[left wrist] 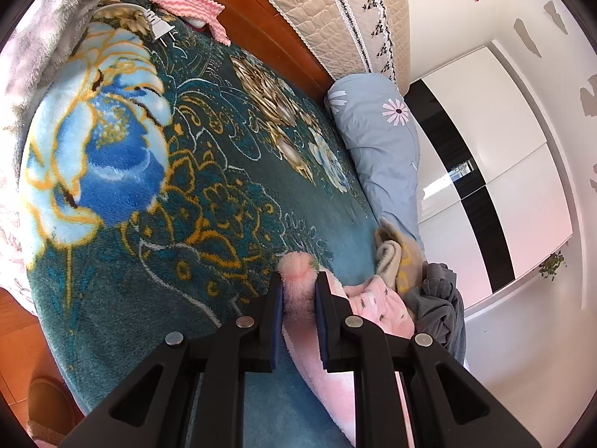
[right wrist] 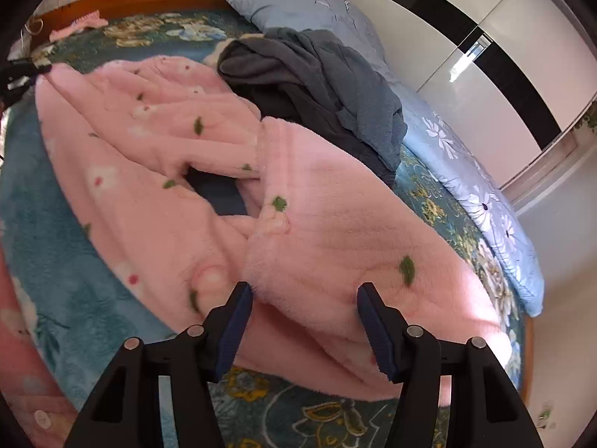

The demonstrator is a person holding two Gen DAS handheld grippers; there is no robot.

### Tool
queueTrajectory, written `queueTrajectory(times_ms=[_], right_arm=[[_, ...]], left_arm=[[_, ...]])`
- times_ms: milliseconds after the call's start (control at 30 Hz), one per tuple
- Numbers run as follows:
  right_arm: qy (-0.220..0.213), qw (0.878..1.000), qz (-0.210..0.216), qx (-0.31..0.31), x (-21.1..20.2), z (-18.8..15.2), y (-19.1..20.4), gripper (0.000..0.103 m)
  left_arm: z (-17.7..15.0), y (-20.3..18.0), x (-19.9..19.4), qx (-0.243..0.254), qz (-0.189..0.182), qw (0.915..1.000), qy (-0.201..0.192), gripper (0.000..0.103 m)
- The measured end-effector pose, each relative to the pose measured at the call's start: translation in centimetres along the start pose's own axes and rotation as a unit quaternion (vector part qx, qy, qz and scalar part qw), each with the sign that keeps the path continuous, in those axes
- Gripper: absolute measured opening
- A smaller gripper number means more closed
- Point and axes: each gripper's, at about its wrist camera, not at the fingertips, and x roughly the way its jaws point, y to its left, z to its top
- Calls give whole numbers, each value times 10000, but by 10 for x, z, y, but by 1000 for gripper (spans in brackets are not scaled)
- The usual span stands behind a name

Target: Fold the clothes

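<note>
A pink fleece garment point(right wrist: 168, 119) with small flowers and green leaves lies crumpled across the teal floral blanket point(right wrist: 56, 291). My left gripper point(left wrist: 298, 280) is shut on a fluffy pink edge of the pink garment point(left wrist: 373, 298), low over the blanket. It also shows at the far left edge of the right wrist view as the left gripper point(right wrist: 20, 72), at the garment's far corner. My right gripper point(right wrist: 304, 295) is open just above the near fold of the garment. Pink fleece lies between and under its fingers, and the pads do not press on it.
A dark grey garment point(right wrist: 317, 86) is heaped behind the pink one, next to a beige cloth point(left wrist: 395, 257). A pale blue flowered duvet point(right wrist: 466, 171) runs along the bed's right side. A pink striped cloth point(left wrist: 179, 0) and white plug point(left wrist: 158, 26) lie near the wooden headboard point(left wrist: 261, 11).
</note>
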Motion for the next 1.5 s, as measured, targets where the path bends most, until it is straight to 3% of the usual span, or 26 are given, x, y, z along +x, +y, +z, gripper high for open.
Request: queueTrajectory(times_ms=[67, 100, 133, 233, 300, 367, 433, 533, 600, 700, 767, 833, 900, 1033, 1133, 1233, 1333, 1400, 1467, 1500], right_arm=[[89, 9999, -53, 76, 8, 7, -2, 53], [94, 9997, 6, 211, 10, 12, -7, 30], [99, 9993, 64, 345, 12, 17, -12, 13], [-120, 9940, 389, 1012, 4, 36, -42, 9], [-414, 9820, 710, 1703, -9, 49, -76, 9], [-773, 9600, 1032, 2485, -27, 60, -117, 8], [-1195, 9406, 914, 3044, -50, 66, -158, 8], [-1773, 9056, 410, 3832, -81, 59, -228, 7], [-1961, 8723, -109, 4478, -90, 39, -274, 7], [-1621, 8306, -650, 5287, -71, -3, -324, 7], [-1089, 8145, -710, 5654, -42, -33, -337, 7], [-693, 7909, -571, 6053, -15, -69, -337, 7], [-562, 7656, -343, 6400, 4, -103, -332, 7], [-804, 7296, -200, 6788, -25, -153, -321, 6], [-1272, 7210, -274, 6806, -70, -166, -335, 5], [-1686, 7292, -529, 6611, -117, -155, -351, 5], [-1694, 7499, -742, 6351, -123, -132, -361, 5], [-1277, 7652, -651, 6276, -90, -114, -362, 5], [-572, 7835, -570, 6161, -36, -95, -359, 5], [-290, 7863, -558, 6146, -10, -91, -352, 5]], left_arm=[[0, 0, 0, 8, 5, 10000, 1, 14], [0, 0, 1, 19, 14, 10000, 0, 14], [0, 0, 1, 28, 22, 10000, 0, 14], [0, -1, 1, 45, 12, 10000, 1, 14], [0, -2, 1, 78, 1, 10000, -11, 14], [1, -4, 0, 123, 1, 9999, -29, 14], [1, -5, 0, 149, -2, 9999, -39, 14], [2, -5, 1, 153, -3, 9999, -29, 14], [3, -5, 2, 149, 4, 9999, -23, 14], [3, -5, 3, 157, 27, 9999, -18, 14], [3, -5, 4, 155, 50, 9999, -16, 14], [2, -4, 5, 142, 84, 9999, -20, 14], [2, -3, 5, 131, 109, 9999, -29, 14], [4, -7, 2, 172, 18, 9997, -179, 15], [4, -13, -2, 273, -123, 9990, -323, 15], [4, -21, -4, 440, -272, 9979, -394, 15], [3, -26, -3, 629, -120, 9970, -426, 15], [3, -22, -1, 553, -40, 9978, -370, 15], [3, -16, 2, 408, -13, 9987, -304, 15], [3, -13, 2, 367, 2, 9989, -283, 15]])
